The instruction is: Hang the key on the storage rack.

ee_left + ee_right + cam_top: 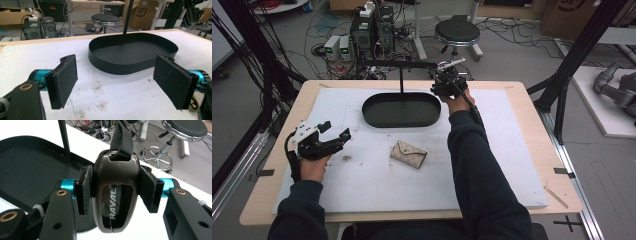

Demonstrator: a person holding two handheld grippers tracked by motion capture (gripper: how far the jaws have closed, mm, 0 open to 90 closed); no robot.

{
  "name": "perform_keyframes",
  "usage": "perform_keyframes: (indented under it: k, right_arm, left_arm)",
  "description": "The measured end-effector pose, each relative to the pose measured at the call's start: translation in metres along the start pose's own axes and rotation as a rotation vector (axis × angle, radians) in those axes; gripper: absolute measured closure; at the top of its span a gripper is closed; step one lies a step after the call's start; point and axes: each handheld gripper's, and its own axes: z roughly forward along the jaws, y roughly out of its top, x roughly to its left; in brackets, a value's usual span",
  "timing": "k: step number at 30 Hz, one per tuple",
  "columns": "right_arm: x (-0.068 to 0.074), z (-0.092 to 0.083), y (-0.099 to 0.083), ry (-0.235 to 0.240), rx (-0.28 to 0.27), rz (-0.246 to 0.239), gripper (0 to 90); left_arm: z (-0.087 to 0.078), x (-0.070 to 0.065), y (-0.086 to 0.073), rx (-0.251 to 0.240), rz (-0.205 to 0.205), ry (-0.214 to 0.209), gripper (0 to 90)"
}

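Two claws: your right claw [117,192] pinches a smooth, shiny, rounded car key [116,195] over the tray [377,117].
Left claw [117,82]: wide open, flat fuzzy pads.
Tray: black, oval, thin walls.
Pouch [408,154]: soft, tan.

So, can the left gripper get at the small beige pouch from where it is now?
Probably yes: the left gripper is open and holds nothing, and the white mat between it and the pouch looks bare.

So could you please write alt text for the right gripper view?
The right tool is clamped on a glossy dark car key fob with a black strap, above the black oval tray on the white table. A stool stands beyond.
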Motion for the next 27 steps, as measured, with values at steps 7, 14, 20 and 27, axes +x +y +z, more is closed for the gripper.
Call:
perform_keyframes:
  k: [7,14,20,27]
  right_arm:
    - [0.001,0.004,-0.001,0.000,0.002,0.016,48.7]
    - [-0.002,-0.004,0.001,-0.008,-0.035,0.024,50.5]
    - [-0.011,-0.014,-0.001,-0.008,-0.052,0.031,50.2]
    - [-0.022,-0.037,-0.005,0.039,-0.075,0.035,33.5]
  left_arm:
    - [-0.001,0.001,0.000,-0.002,-0.002,0.003,19.3]
    - [-0.001,0.001,0.000,-0.004,0.000,0.002,19.2]
    - [-0.002,0.001,0.000,-0.006,-0.001,0.004,19.3]
    - [-0.001,-0.001,0.002,-0.011,0.007,-0.022,19.3]
